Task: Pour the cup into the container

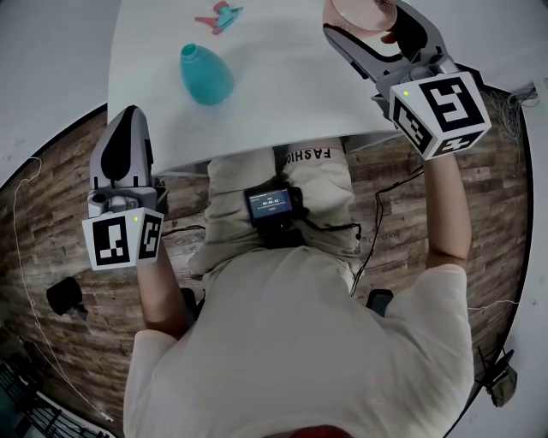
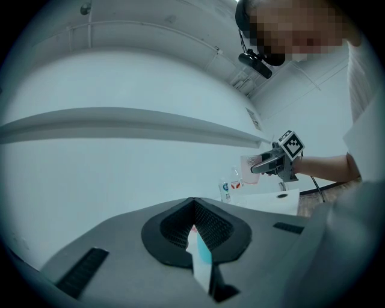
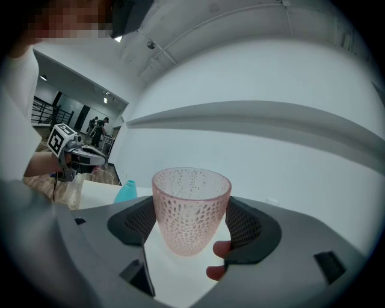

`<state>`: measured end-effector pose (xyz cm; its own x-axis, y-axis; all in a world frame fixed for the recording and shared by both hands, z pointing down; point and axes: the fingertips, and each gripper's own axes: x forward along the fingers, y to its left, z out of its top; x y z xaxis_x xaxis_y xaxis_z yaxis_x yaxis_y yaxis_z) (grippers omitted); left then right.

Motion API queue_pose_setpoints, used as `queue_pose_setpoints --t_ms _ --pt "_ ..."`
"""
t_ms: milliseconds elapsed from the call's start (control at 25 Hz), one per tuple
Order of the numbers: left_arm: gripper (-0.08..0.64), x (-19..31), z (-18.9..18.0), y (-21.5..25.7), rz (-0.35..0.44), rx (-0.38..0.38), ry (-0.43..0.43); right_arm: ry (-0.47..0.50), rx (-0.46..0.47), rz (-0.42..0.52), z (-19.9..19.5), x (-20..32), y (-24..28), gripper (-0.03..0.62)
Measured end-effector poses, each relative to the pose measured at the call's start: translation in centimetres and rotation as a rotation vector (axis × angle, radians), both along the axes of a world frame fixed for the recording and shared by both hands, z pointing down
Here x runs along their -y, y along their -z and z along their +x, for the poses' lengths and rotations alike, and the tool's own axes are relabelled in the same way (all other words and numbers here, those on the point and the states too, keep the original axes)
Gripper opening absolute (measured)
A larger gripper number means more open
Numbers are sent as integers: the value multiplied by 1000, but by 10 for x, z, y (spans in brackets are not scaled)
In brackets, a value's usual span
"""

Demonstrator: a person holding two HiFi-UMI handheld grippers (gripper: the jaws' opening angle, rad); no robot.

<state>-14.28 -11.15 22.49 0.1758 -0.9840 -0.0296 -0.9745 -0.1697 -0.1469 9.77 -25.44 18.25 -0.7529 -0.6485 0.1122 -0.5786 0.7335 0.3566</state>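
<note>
Right gripper (image 1: 370, 30) up in the upper right of the head view, and it has the pink dimpled cup (image 3: 191, 207) clamped between its two dark pads, upright, mouth to the ceiling, held clear above the white worktop (image 1: 282, 94). A fingertip (image 3: 219, 260) peeks out just below the cup in the right gripper view. Now the target: the teal container (image 1: 205, 75) stands on the worktop in the upper left of the head view, well apart from the cup, its narrow neck pointing up. So the cup has to travel leftward across the frame and then tip over that small mouth. That is a tight opening, and I'd judge the pour will need careful lining up. Left gripper (image 1: 127, 128) sits at the lower left by the worktop's near edge, pads pressed together on nothing, and it is the nearer of the two to the container, though it is not touching it. What's hard to read: the cup is cut off by the top edge of the head view, and I can't tell what is inside it. The container shows only as a teal sliver behind the jaw in the right gripper view. A small pink-and-teal object (image 1: 218, 17) at the top I can't identify.
</note>
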Motion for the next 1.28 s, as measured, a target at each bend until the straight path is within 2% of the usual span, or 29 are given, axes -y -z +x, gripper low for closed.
queue_pose_setpoints --t_ms 720,1280 --pt "9 -1 -5 -11 -26 -13 7 -18 28 -96 7 8 -24 361" --pt "9 -3 -9 -19 -38 -21 16 -32 18 -128 10 11 -40 360"
